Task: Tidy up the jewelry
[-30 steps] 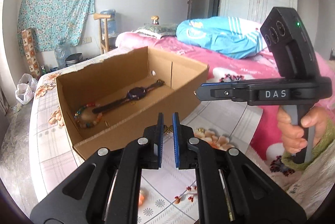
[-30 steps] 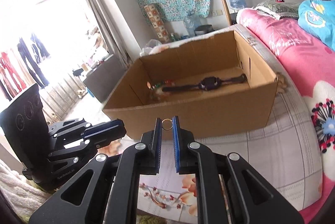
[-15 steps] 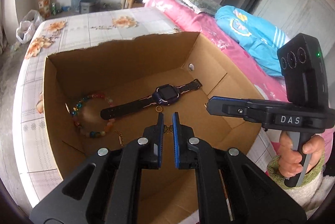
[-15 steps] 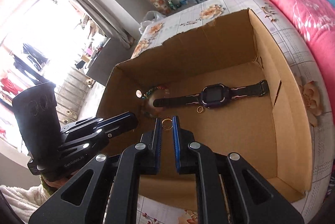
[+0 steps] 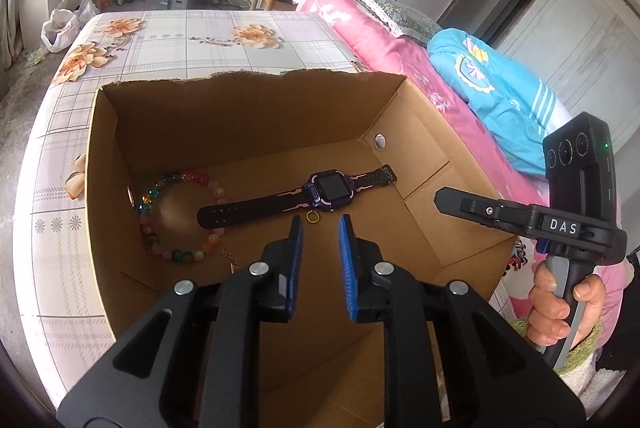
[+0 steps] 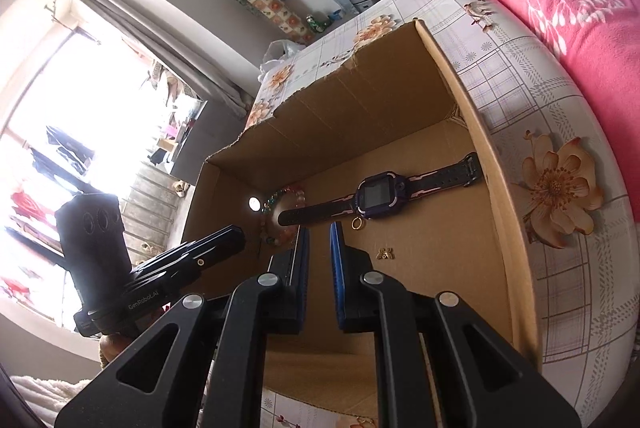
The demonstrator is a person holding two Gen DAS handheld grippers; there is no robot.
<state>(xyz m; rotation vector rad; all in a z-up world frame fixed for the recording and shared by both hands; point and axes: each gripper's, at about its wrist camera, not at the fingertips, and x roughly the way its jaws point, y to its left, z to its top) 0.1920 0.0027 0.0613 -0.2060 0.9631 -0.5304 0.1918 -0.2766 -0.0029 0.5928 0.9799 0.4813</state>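
Open brown cardboard box (image 5: 248, 116) with a torn far rim, standing on a bed covered by a white checked sheet with orange flowers (image 5: 168, 40); all positions are given relative to the box.

Left gripper (image 5: 318, 224), black with blue pads: it is over the near part of the box, pointing down at the floor. Its jaws have just been opening and stand released, with a clear gap and nothing between them.

Right gripper (image 6: 318, 230), same build: it is over the near edge of the box, also angled down into it. Its jaws are clenched to a thin slit, and no object can be made out between the pads. In the left wrist view its handle is held by a hand (image 5: 560, 308) outside the right wall of the box.

On the box floor:
- A purple-and-black smartwatch with a pink-patterned strap (image 5: 328, 190) lies flat across the middle.
- A small gold ring (image 5: 312, 217) lies just beside the watch case, on its near side.
- A bracelet of multicoloured round beads (image 5: 176, 216) lies against the left wall, with the strap end lying across its right side.
- A thin gold chain (image 5: 230, 256) lies just near of the bracelet, partly hidden behind the left gripper.
- A small gold insect-shaped charm (image 6: 385, 253) lies near of the ring, apart from it.
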